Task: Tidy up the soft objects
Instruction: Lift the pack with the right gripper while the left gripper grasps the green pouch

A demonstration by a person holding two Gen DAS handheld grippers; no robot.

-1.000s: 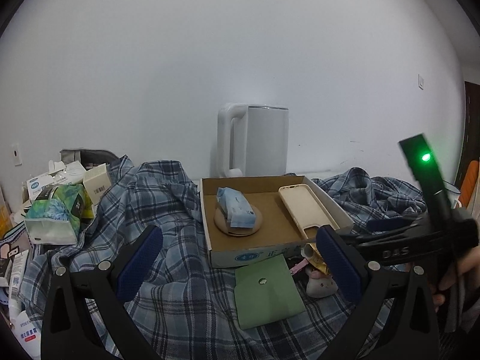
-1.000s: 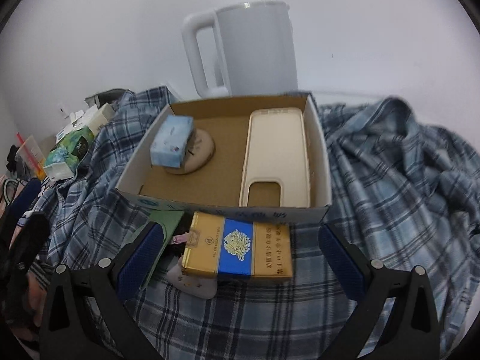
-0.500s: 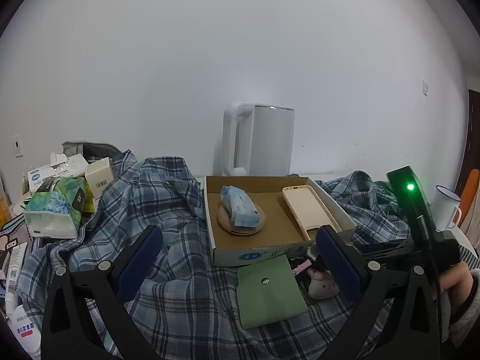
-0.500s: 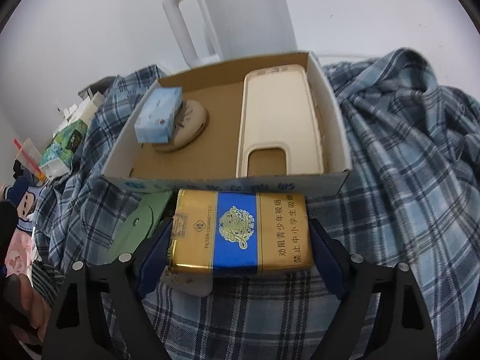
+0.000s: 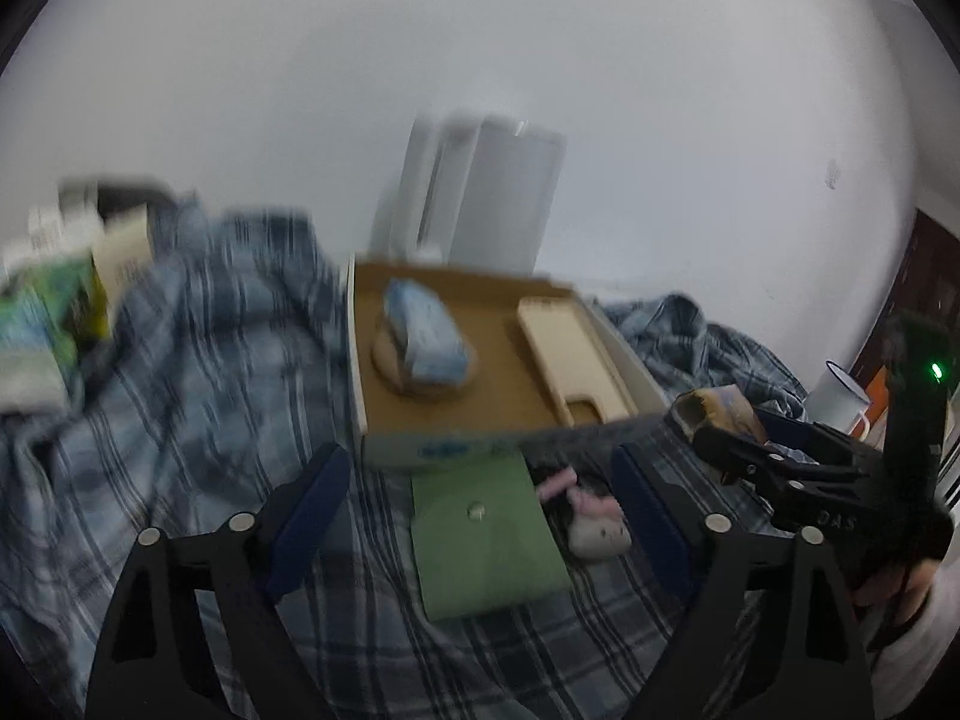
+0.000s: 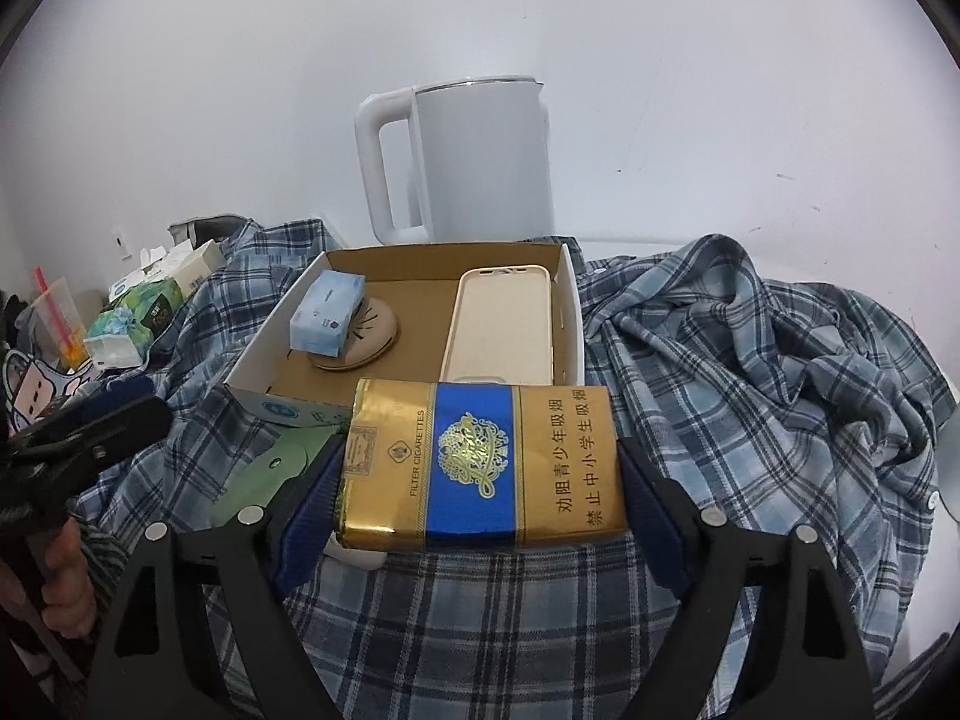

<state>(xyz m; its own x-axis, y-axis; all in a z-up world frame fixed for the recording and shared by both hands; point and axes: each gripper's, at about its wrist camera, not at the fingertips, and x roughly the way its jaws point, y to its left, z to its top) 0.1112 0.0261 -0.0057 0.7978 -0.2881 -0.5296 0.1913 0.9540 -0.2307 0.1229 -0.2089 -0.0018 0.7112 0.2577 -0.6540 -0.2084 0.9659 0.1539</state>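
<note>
My right gripper (image 6: 477,468) is shut on a gold and blue cigarette pack (image 6: 558,462) and holds it above the plaid cloth, just in front of the cardboard box (image 6: 264,354). In the box lie a blue tissue pack (image 6: 327,312) on a round pad (image 6: 375,333) and a cream phone case (image 6: 501,324). My left gripper (image 5: 477,471) hangs over a green pouch (image 5: 486,546); its jaws are closing, with the pads well clear of the pouch. A small white and pink plush (image 5: 594,531) lies beside the pouch. The left wrist view is blurred.
A white kettle (image 6: 462,162) stands behind the box against the wall. Crumpled plaid cloth (image 6: 750,360) covers the surface. Tissue packs and small boxes (image 6: 138,312) are piled at the far left. A white mug (image 5: 837,408) stands at the right.
My right gripper shut on the cigarette pack and lifted it off the cloth. The left gripper's jaws narrowed and it tilted down and closer over the green pouch.
</note>
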